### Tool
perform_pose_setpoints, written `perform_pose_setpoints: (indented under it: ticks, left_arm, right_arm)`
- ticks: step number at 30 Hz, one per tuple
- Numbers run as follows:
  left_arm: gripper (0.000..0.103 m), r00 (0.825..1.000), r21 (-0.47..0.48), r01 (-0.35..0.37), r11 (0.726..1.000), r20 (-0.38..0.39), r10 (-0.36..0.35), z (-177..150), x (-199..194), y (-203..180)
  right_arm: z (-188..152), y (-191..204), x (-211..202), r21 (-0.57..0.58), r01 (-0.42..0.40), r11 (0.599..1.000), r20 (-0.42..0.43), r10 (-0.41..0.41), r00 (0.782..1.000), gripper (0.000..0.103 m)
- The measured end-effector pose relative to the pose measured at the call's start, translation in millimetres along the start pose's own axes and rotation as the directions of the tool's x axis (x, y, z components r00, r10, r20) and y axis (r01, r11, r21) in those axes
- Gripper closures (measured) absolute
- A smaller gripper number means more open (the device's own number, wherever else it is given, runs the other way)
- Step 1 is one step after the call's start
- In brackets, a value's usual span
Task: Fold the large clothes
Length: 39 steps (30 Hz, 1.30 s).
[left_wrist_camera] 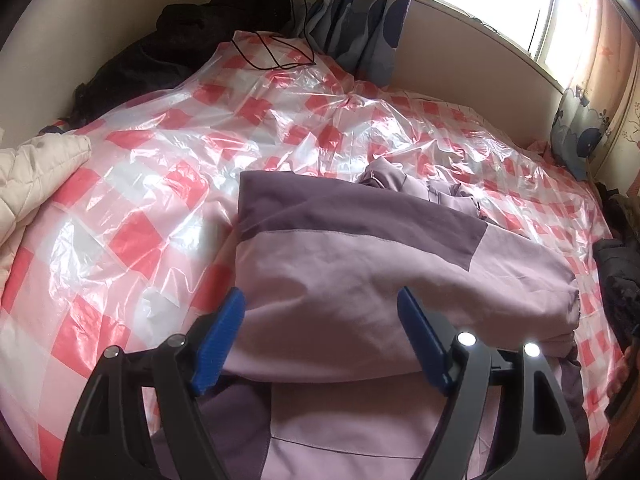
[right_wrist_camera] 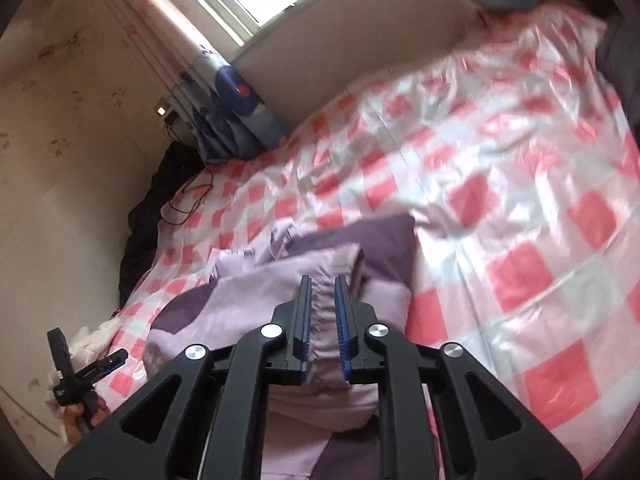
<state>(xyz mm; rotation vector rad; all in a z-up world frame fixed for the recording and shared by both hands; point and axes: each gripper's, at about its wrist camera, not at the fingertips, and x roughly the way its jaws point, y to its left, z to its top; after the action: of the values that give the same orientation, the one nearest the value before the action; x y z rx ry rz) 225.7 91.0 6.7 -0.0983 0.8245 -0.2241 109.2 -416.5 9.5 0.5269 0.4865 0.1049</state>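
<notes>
Right hand-held gripper [right_wrist_camera: 322, 308] has its jaws nearly closed on a gathered edge of the jacket [left_wrist_camera: 360, 272], which lies part-folded on the bed [left_wrist_camera: 140, 240]. Left hand-held gripper [left_wrist_camera: 320, 312] hovers over the fold with jaws wide, gripping nothing. We judge the fold is being laid down: we should lower the pinched edge flat, square it to the lower layer, and press with the left. The slippery plastic cover [right_wrist_camera: 500, 200] may let it slide. A cream coat [left_wrist_camera: 36, 176] and cable [left_wrist_camera: 276, 56] lie well apart.
</notes>
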Motion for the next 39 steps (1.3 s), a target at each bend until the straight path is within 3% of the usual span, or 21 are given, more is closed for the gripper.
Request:
perform_pose_setpoints:
  ticks: [1, 3, 7, 9, 11, 14, 16, 17, 19, 21, 22, 23, 24, 27, 29, 30, 33, 34, 35, 37, 39]
  left_arm:
    - [0.028, 1.000, 0.002, -0.006, 1.000, 0.004, 0.006, 2.6, 1.3, 0.0]
    - [0.028, 0.999, 0.014, -0.027, 1.000, 0.017, 0.027, 7.6, 5.5, -2.1]
    - [0.028, 0.997, 0.037, -0.069, 0.997, 0.040, 0.067, 11.7, 22.2, -7.1]
    - [0.025, 0.997, 0.030, -0.075, 0.997, 0.022, 0.074, 11.1, 38.0, -5.1]
    - [0.020, 0.997, 0.019, -0.073, 0.997, -0.028, 0.073, 5.4, 60.4, -0.1]
    - [0.010, 0.992, 0.015, -0.053, 0.998, -0.114, 0.054, -9.4, 89.0, 5.4]
    - [0.010, 0.992, 0.015, -0.067, 0.998, -0.102, 0.069, -12.4, 83.2, 5.8]
    - [0.010, 0.994, 0.016, -0.075, 0.997, -0.083, 0.076, -11.9, 75.0, 5.1]
    - [0.010, 0.996, 0.036, -0.092, 0.995, 0.005, 0.092, -10.4, 51.8, 2.0]
    - [0.010, 0.991, 0.056, -0.115, 0.992, 0.075, 0.111, -9.9, 35.6, 0.4]
    - [0.008, 0.990, 0.068, -0.126, 0.990, 0.073, 0.121, -9.5, 35.7, 0.4]
    - [0.008, 0.991, 0.077, -0.131, 0.988, 0.049, 0.127, -8.0, 41.9, 1.0]
    - [0.008, 0.991, 0.085, -0.133, 0.987, 0.002, 0.134, -9.2, 52.9, 2.5]
    - [0.006, 0.981, 0.081, -0.105, 0.991, -0.153, 0.117, -23.5, 90.5, 12.2]
    - [0.006, 0.981, 0.047, -0.111, 0.993, -0.152, 0.117, -24.7, 85.1, 17.9]
    - [0.006, 0.983, 0.043, -0.117, 0.992, -0.140, 0.122, -22.9, 75.3, 18.8]
    - [0.006, 0.994, 0.051, -0.102, 0.993, -0.029, 0.104, -21.8, 35.1, 21.2]
    - [0.006, 0.995, 0.048, -0.103, 0.994, -0.015, 0.103, -23.0, 26.6, 24.3]
    - [0.006, 0.995, 0.043, -0.103, 0.994, -0.013, 0.104, -24.4, 23.5, 27.7]
    - [0.006, 0.984, 0.059, -0.151, 0.987, -0.084, 0.156, -31.2, 39.8, 33.9]
    - [0.006, 0.959, 0.084, -0.179, 0.980, -0.210, 0.193, -44.1, 68.2, 40.6]
  right_arm:
    - [5.0, 18.5, 7.6, -0.057, 0.000, 0.998, -0.017, -0.001, 1.000, 0.068]
    - [6.7, 50.9, 36.6, -0.154, -0.019, 0.988, -0.087, 0.006, 0.996, 0.058]
    - [-13.2, 72.7, 105.0, -0.320, 0.088, 0.943, -0.179, -0.152, 0.972, 0.058]
    - [-27.3, 39.7, 142.4, -0.286, 0.161, 0.945, -0.267, -0.240, 0.933, 0.059]
    - [-42.8, -2.1, 161.9, -0.212, 0.207, 0.955, -0.327, -0.269, 0.906, 0.099]
    - [-42.2, -27.7, 162.4, -0.110, 0.187, 0.976, -0.348, -0.214, 0.913, 0.103]
    - [-36.3, -15.5, 155.6, -0.148, 0.209, 0.967, -0.334, -0.248, 0.909, 0.103]
    - [-32.3, -6.4, 144.6, -0.158, 0.208, 0.965, -0.299, -0.248, 0.922, 0.102]
    - [-25.6, 16.9, 115.1, -0.187, 0.166, 0.968, -0.212, -0.205, 0.956, 0.095]
    - [-29.8, 33.7, 102.2, -0.244, 0.162, 0.956, -0.194, -0.211, 0.958, 0.084]
    - [-35.5, 35.3, 105.8, -0.279, 0.187, 0.942, -0.209, -0.249, 0.946, 0.071]
    - [-43.7, 27.8, 116.7, -0.301, 0.204, 0.931, -0.250, -0.284, 0.926, 0.069]
    - [-51.4, 16.1, 127.8, -0.295, 0.198, 0.935, -0.293, -0.286, 0.912, 0.070]
    - [-54.0, 3.6, 134.9, -0.247, 0.199, 0.948, -0.315, -0.273, 0.909, 0.072]
    - [-46.5, 14.1, 120.3, -0.236, 0.202, 0.950, -0.304, -0.270, 0.914, 0.073]
    - [-42.5, 22.1, 105.9, -0.239, 0.181, 0.954, -0.279, -0.245, 0.928, 0.072]
    - [-41.3, 43.2, 64.1, -0.331, 0.171, 0.928, -0.181, -0.240, 0.954, 0.062]
    - [-42.9, 41.6, 60.5, -0.340, 0.183, 0.922, -0.179, -0.254, 0.950, 0.051]
    - [-47.1, 33.2, 65.6, -0.341, 0.205, 0.917, -0.205, -0.286, 0.936, 0.049]
    - [-61.1, 2.9, 93.3, -0.318, 0.223, 0.921, -0.323, -0.327, 0.888, 0.047]
    - [-63.3, -22.7, 100.1, -0.195, 0.176, 0.965, -0.381, -0.240, 0.893, 0.045]
